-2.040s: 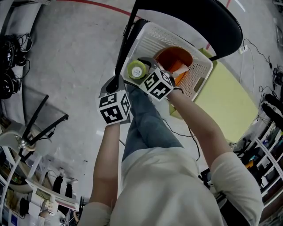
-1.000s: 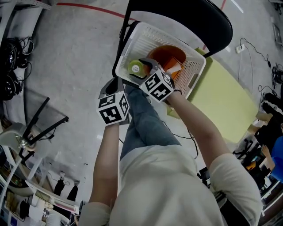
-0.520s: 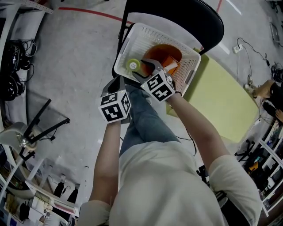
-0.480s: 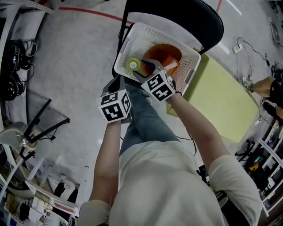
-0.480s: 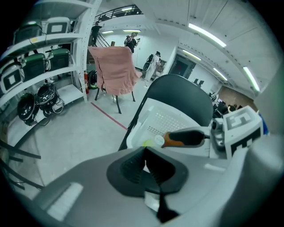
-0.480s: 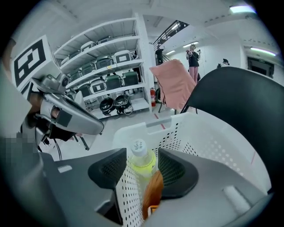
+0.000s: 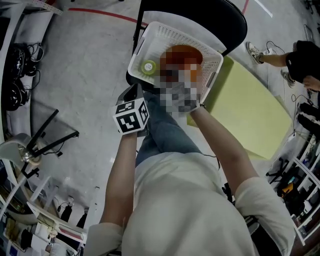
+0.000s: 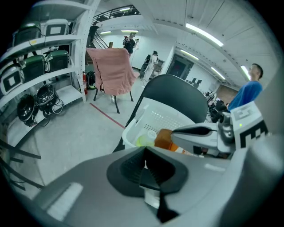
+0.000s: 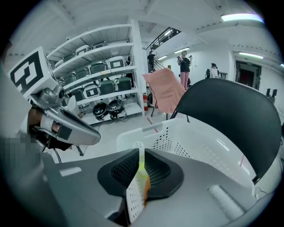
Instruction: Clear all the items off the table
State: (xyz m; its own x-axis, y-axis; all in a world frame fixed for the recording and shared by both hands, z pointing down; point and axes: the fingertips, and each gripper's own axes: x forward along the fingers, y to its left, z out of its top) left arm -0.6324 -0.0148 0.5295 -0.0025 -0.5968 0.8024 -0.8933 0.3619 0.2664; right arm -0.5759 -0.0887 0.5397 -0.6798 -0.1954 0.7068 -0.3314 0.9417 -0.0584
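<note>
White perforated plastic marks where the cleared things have gone: a laundry-style basket (image 7: 161,41) sits on the seat of a black chair (image 7: 200,12). In it lie a bottle with a yellow-green cap (image 7: 148,66) and an orange container (image 7: 183,52) beside it, partly hidden in the head view by a mosaic patch.

The right tool (image 9: 141,152) is over the basket's near rim. Its jaws have just been closing and now stand almost together, leaving a thin slit. Nothing is caught in the slit; only the basket wall and its contents show through it. The left tool (image 8: 144,149) is fully closed and holds nothing, hanging just short of the basket on the near side.

The yellow-green desk (image 7: 250,115) lies to the right of the chair. No item shows on the part of it that is in view, though its near end is covered by the person's right arm. As a judgement, a drop-off looks finished and at least two things are already off the desk. Whether anything is left there these views cannot settle, so a look back at the desk seems the next call.
</note>
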